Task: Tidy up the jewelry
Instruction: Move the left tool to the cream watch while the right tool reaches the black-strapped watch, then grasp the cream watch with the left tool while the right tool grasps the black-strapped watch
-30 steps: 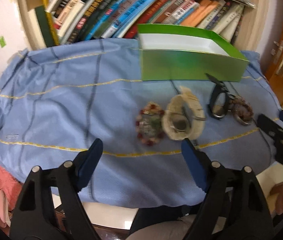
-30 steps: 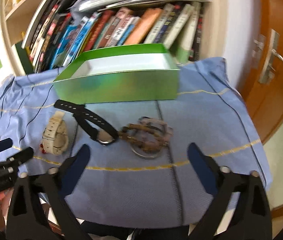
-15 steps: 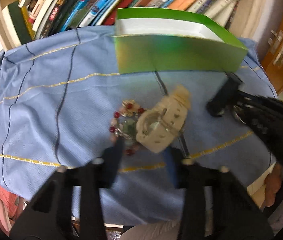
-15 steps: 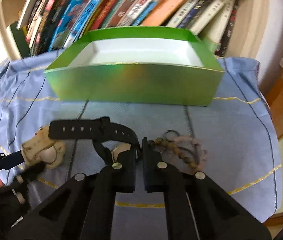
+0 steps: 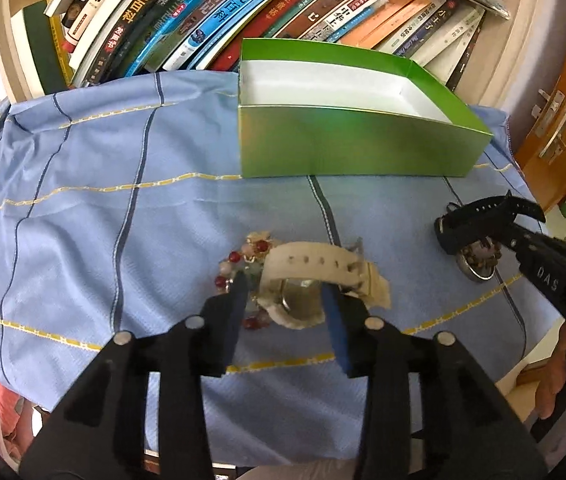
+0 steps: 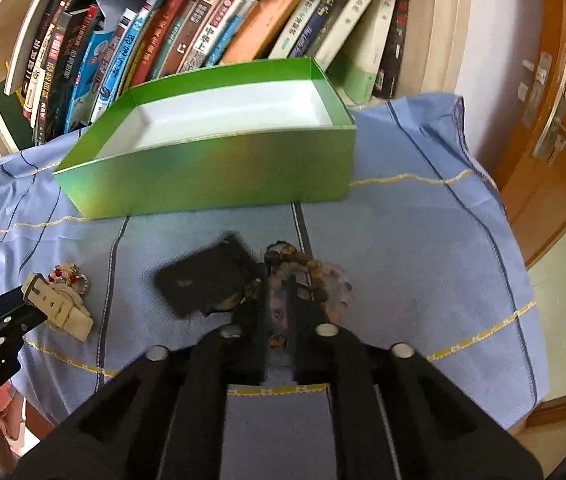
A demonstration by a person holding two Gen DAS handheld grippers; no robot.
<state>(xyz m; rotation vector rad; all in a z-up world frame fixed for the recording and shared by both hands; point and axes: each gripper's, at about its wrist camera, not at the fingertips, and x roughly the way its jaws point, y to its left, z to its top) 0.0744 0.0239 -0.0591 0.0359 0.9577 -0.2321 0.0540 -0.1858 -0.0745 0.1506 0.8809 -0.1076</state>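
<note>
My left gripper [image 5: 287, 300] is shut on a cream watch [image 5: 315, 276], its fingers on either side of the watch body. A red beaded bracelet [image 5: 243, 268] lies on the cloth just left of it. My right gripper [image 6: 277, 300] is shut on a black watch [image 6: 203, 280], holding it by its right end. A brown and pink bead bracelet [image 6: 315, 276] lies under and beside the right fingers. The open green box [image 5: 347, 136] with a white inside stands behind, empty. The black watch also shows in the left wrist view [image 5: 479, 220].
A blue cloth [image 5: 103, 200] covers the table. A shelf of leaning books [image 5: 243, 8] stands right behind the box. A wooden door [image 6: 555, 100] is at the right. The table's front edge is near both grippers.
Both grippers went from wide open to closed around the watches. The cream watch and the black watch have shifted and tilted off their earlier resting poses.
</note>
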